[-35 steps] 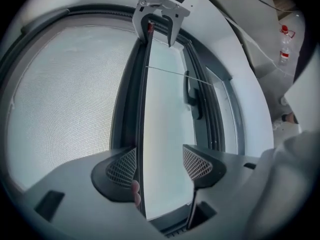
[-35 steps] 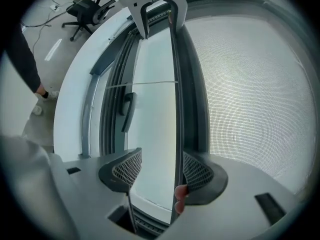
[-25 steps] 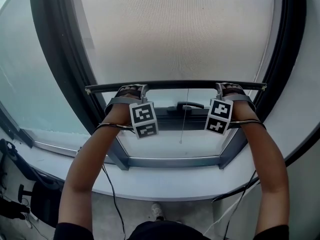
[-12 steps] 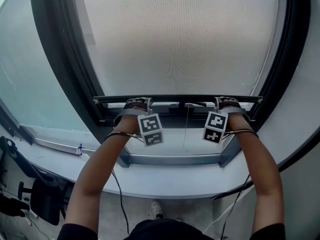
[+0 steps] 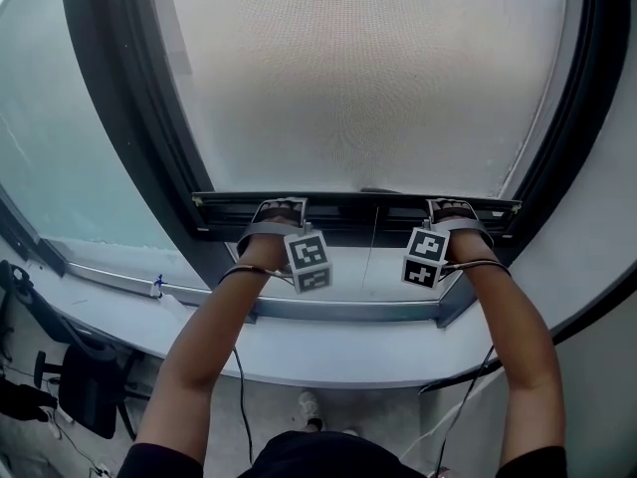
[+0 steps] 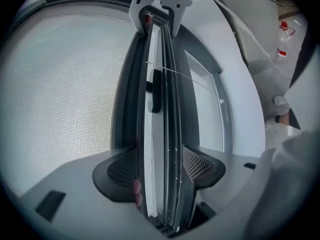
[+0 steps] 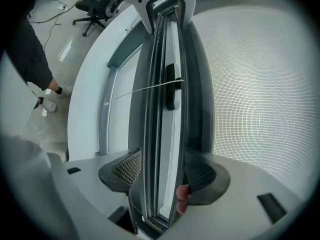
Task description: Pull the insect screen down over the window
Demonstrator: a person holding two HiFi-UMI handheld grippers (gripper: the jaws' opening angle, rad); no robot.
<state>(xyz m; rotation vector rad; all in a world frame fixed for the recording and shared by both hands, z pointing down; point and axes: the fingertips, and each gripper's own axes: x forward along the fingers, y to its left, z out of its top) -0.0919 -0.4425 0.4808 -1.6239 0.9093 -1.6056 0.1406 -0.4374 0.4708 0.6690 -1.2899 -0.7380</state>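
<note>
The insect screen (image 5: 358, 78) is a pale mesh sheet filling most of the dark-framed window. Its dark bottom bar (image 5: 358, 207) lies low, close above the window's lower frame (image 5: 348, 310). My left gripper (image 5: 281, 207) is shut on the bar's left part, my right gripper (image 5: 450, 208) on its right part. In the left gripper view the bar (image 6: 156, 109) runs between the pads (image 6: 200, 166), mesh (image 6: 60, 99) to its left. In the right gripper view the bar (image 7: 162, 109) passes between the pads (image 7: 127, 170), mesh (image 7: 255, 94) to its right. A thin pull cord (image 5: 369, 247) hangs from the bar's middle.
A curved white sill (image 5: 328, 357) runs under the window. A black office chair (image 5: 75, 391) and cables stand on the floor at the lower left. A black window handle (image 7: 171, 86) sits behind the bar. A plastic bottle (image 6: 284, 36) stands on the floor.
Both grippers have drawn the bottom bar downward together. The strip of open window under the bar has shrunk and the mesh covers more of the pane.
</note>
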